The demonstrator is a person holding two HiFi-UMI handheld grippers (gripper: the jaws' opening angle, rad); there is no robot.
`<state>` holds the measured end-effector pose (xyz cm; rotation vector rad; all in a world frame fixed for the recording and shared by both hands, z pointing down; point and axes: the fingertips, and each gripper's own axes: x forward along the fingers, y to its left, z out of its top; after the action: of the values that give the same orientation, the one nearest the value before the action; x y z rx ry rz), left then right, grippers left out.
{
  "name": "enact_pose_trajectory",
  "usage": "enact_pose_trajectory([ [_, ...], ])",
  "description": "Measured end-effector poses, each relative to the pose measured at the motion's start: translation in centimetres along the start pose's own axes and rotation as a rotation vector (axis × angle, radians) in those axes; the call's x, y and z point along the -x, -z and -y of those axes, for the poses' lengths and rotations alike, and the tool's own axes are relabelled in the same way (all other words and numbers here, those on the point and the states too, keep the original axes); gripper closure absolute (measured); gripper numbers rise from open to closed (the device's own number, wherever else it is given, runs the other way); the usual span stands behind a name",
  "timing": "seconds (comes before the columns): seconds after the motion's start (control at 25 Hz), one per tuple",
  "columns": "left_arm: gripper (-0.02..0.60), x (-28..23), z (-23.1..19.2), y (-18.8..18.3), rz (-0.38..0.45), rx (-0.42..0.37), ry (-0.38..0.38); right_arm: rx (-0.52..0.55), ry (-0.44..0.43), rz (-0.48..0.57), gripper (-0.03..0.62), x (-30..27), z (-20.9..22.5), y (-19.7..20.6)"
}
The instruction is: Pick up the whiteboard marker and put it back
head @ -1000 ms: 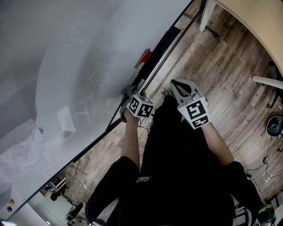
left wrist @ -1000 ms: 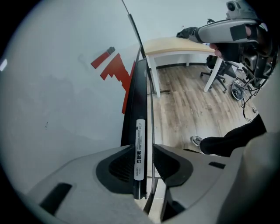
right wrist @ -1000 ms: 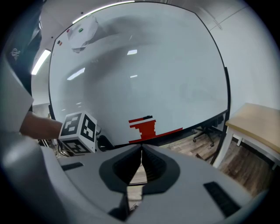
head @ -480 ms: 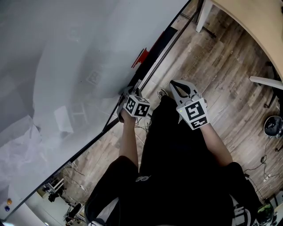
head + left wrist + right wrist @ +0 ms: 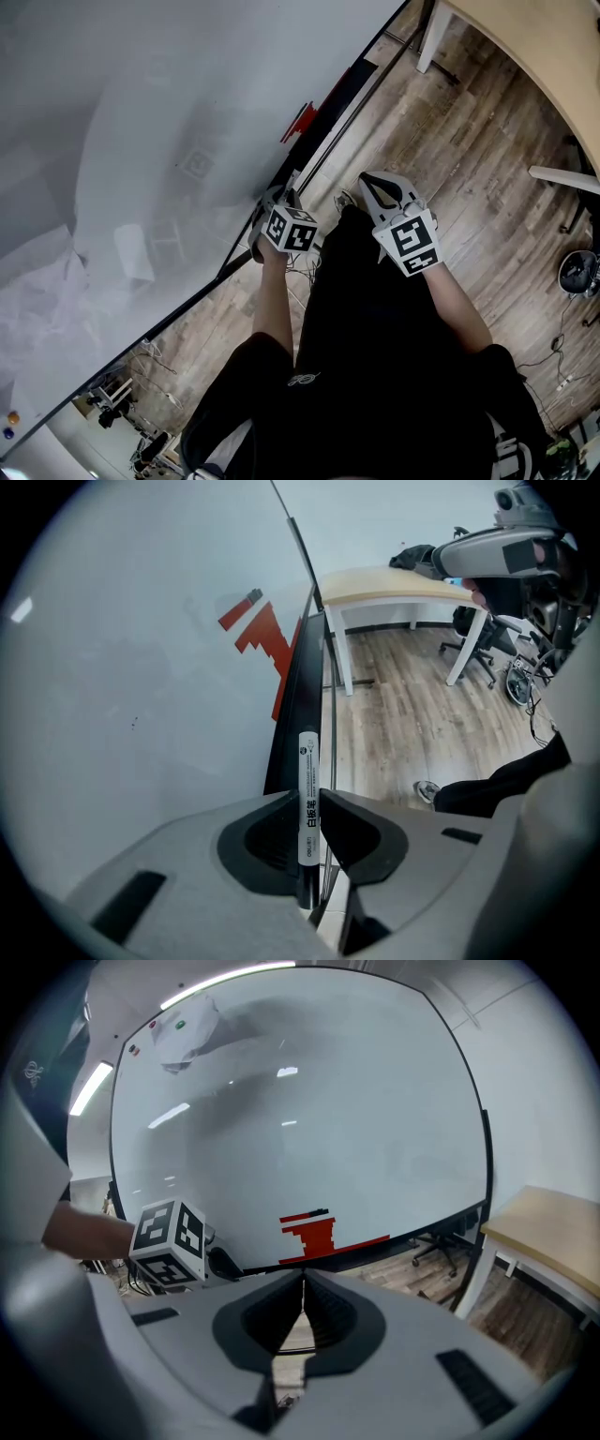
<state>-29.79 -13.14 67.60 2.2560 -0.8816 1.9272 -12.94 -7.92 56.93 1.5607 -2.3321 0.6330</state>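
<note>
The whiteboard marker point(image 5: 307, 757) lies along the black ledge point(image 5: 298, 682) under the whiteboard point(image 5: 141, 667). The left gripper point(image 5: 307, 797) jaws, just closing, stand narrow and pinch its barrel. The right gripper point(image 5: 302, 1283) jaws are together and empty.

Left gripper point(image 5: 282, 197) pointed steeply down, jaws just closing, pressed onto the whiteboard marker point(image 5: 307, 761). Right gripper point(image 5: 375, 186) alongside, jaws together.

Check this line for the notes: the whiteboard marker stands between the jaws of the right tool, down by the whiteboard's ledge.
Wrong tool. The whiteboard marker stands between the jaws of the left tool, which have just been closing onto it, down by the whiteboard's ledge. The left gripper view shows this; the right tool is shut with nothing in it.
</note>
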Motion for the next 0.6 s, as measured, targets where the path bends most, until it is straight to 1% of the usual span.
enact_pose_trajectory([
  [0.12, 0.514, 0.7, 0.0, -0.5, 0.026, 0.018, -0.009, 0.008, -0.01, 0.005, 0.591, 0.1, -0.3, -0.3],
  [0.24, 0.514, 1.7, 0.1, -1.4, 0.082, 0.06, -0.019, 0.017, -0.025, 0.012, 0.591, 0.2, -0.7, -0.5],
  [0.4, 0.514, 3.8, 0.1, -2.6, 0.185, 0.161, -0.045, 0.035, -0.044, 0.033, 0.591, 0.6, -1.2, -1.1],
  [0.6, 0.514, 6.8, 0.6, -4.0, 0.322, 0.29, -0.065, 0.072, -0.038, 0.078, 0.591, 1.6, -1.5, -2.0],
])
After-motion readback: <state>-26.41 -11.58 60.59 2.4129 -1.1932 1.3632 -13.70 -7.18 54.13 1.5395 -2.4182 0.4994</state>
